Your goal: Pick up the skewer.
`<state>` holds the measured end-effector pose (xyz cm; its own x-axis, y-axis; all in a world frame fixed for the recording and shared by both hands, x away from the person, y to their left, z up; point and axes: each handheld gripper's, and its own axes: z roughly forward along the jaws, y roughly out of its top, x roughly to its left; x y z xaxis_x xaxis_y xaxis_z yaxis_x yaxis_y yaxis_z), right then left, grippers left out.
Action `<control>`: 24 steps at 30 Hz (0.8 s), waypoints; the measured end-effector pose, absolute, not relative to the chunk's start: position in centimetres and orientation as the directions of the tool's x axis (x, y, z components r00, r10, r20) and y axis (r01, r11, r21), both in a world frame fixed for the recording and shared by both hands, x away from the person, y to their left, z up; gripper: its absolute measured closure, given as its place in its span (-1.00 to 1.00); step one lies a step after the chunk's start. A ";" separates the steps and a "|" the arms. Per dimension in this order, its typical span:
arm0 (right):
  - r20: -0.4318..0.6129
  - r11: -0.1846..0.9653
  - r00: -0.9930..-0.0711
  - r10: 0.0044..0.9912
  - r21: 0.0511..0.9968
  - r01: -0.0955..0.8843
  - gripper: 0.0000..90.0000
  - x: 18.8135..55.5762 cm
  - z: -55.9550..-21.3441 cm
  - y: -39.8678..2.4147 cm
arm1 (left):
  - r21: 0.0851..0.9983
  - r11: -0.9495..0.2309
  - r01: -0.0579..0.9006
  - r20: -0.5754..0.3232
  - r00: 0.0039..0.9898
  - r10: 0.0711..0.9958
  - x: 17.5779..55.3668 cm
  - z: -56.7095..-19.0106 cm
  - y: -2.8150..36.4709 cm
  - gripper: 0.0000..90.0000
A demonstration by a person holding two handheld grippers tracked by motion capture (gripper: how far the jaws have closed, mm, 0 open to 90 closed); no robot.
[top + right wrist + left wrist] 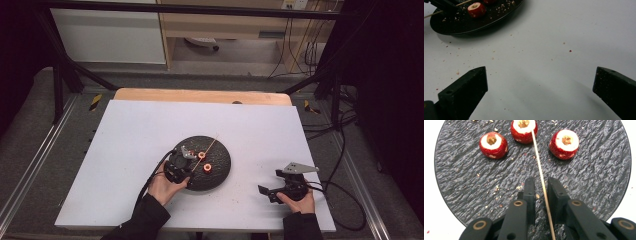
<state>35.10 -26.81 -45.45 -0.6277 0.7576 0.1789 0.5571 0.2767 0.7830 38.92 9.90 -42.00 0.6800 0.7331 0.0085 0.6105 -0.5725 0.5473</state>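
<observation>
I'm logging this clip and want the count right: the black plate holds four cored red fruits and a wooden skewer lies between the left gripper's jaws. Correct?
Not quite. The left gripper view shows three cored red fruits, not four, on the black plate. The rest stands: the wooden skewer lies between the jaws of the left gripper.

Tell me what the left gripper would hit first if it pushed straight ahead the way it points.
Probably the middle red cored fruit at the skewer's far end: the left gripper points along that skewer across the black plate. Depth is uncertain.
</observation>
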 end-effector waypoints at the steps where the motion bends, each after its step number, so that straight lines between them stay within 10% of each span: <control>1: 0.178 0.278 -0.627 0.758 0.782 0.558 -0.99 35.1 -45.5 -26.8 | 0.547 -0.571 0.613 0.009 0.677 0.736 38.9 -42.0 9.8 0.75; 24: 0.185 0.272 -0.620 0.762 0.778 0.566 -0.99 35.1 -45.5 -26.8 | 0.599 -0.507 0.620 -0.013 0.640 0.768 38.2 -41.9 10.9 0.95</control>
<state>35.09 -26.76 -45.46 -0.6204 0.7622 0.1847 0.5658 0.2720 0.7784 38.24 10.95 -41.88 0.6399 0.7684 -0.0127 0.6204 -0.5067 0.5986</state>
